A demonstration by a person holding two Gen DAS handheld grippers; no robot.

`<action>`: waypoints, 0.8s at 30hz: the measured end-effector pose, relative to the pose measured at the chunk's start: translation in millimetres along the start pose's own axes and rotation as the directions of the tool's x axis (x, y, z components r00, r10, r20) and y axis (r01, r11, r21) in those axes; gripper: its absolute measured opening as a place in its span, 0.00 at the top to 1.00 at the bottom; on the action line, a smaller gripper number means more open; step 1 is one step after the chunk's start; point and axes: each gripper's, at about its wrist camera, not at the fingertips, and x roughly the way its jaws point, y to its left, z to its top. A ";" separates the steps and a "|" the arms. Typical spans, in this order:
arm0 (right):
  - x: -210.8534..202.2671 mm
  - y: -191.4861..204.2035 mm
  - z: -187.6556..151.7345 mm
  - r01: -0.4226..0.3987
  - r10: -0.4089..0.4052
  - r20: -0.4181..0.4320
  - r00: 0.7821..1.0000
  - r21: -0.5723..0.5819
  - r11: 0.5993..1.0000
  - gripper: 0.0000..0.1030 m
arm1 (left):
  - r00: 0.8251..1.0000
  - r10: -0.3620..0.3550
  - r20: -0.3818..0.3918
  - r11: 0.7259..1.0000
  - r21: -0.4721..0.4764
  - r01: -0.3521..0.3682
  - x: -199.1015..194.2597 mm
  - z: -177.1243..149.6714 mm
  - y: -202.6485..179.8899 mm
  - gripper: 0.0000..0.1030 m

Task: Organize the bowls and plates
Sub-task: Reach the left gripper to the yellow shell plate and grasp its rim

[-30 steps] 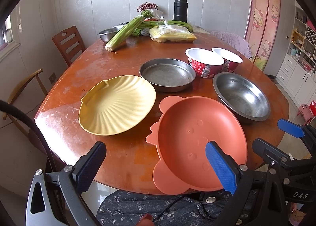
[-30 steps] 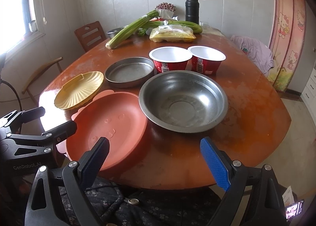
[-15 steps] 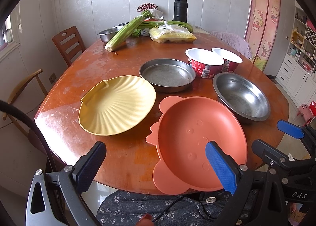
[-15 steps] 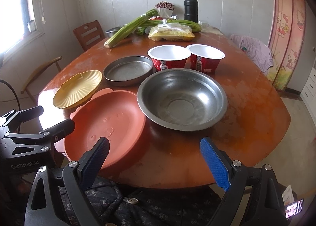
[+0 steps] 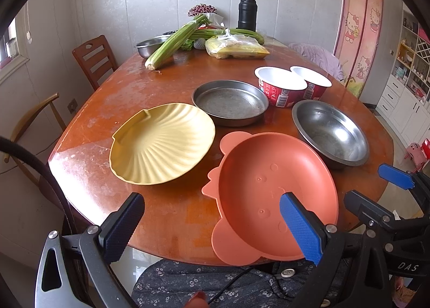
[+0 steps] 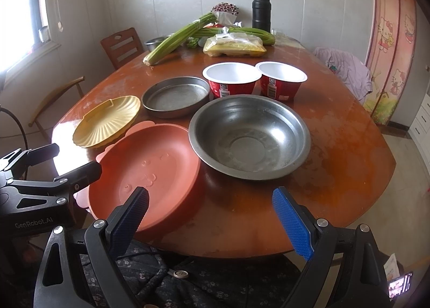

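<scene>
Plates and bowls sit before you on the surface (image 5: pixel 166 216): orange plate (image 5: pixel 268 189) nearest, animal-eared, matte, beside the steel bowl (image 6: pixel 250 135). Your left tool (image 5: pixel 209 227) and right tool (image 6: pixel 212 224) gape wide, empty.

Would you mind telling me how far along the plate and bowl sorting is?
Nothing looks done yet. The yellow shell plate, orange plate, flat metal pan, steel bowl and two red cups all sit separately on the table. Nothing is in hand: left gripper and right gripper are open and empty. All stacking remains.
</scene>
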 end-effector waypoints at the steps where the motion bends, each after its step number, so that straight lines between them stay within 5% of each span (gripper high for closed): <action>1: 0.1 1.5 1.4 0.000 0.000 0.000 1.000 -0.002 1.000 0.09 | 1.000 0.001 0.002 1.000 -0.005 -0.001 -0.3 0.2 1.5 0.02; 24: 35.2 69.1 70.2 -0.144 0.142 -0.023 0.990 -0.156 0.977 0.09 | 0.996 0.085 -0.010 0.980 -0.180 -0.085 9.5 8.8 87.5 0.02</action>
